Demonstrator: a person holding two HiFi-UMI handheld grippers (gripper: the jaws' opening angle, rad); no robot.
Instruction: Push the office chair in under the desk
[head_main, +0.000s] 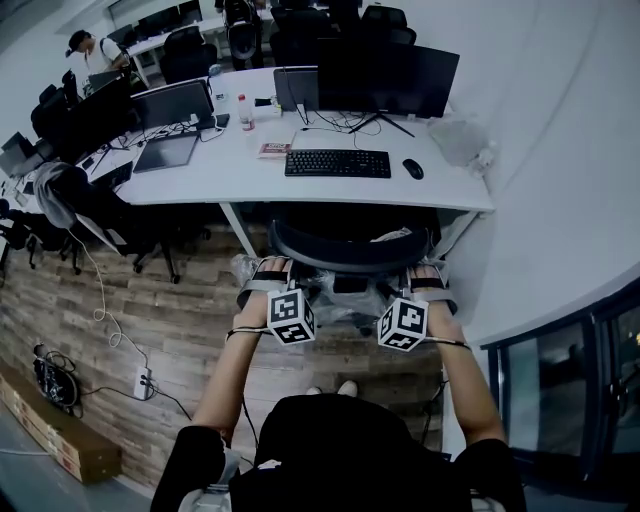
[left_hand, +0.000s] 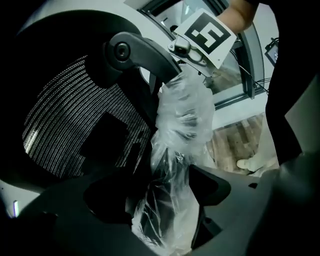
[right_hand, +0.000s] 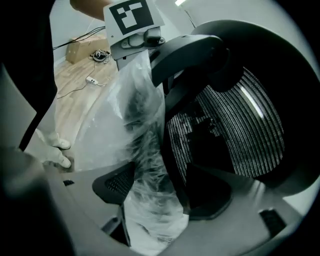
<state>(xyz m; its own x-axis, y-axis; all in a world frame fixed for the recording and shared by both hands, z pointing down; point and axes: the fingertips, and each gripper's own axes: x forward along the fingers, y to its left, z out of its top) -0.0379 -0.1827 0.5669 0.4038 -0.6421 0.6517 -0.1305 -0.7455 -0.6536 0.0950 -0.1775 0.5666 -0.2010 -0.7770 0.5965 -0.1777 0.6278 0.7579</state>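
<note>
Head view shows us the white desk (head_main: 200, 175), with the office chair (head_main: 345, 248) partly under its front edge and its backrest toward us. Our left gripper (head_main: 266, 278) and right gripper (head_main: 428, 282) each have jaws clamped on the backrest's frame, through crinkled plastic wrap (left_hand: 182, 115).

No word, number or brand can be read anywhere. The cubes on the left hand-held gripper (head_main: 264, 283) and the right hand-held gripper (head_main: 428, 283) bear only black-and-white square markers, not letters. On the surface (head_main: 220, 172), the print on the red-and-white packet (head_main: 273, 150), the bottle (head_main: 245, 110) label and the keyboard (head_main: 337, 163) keys is too small to make out.
</note>
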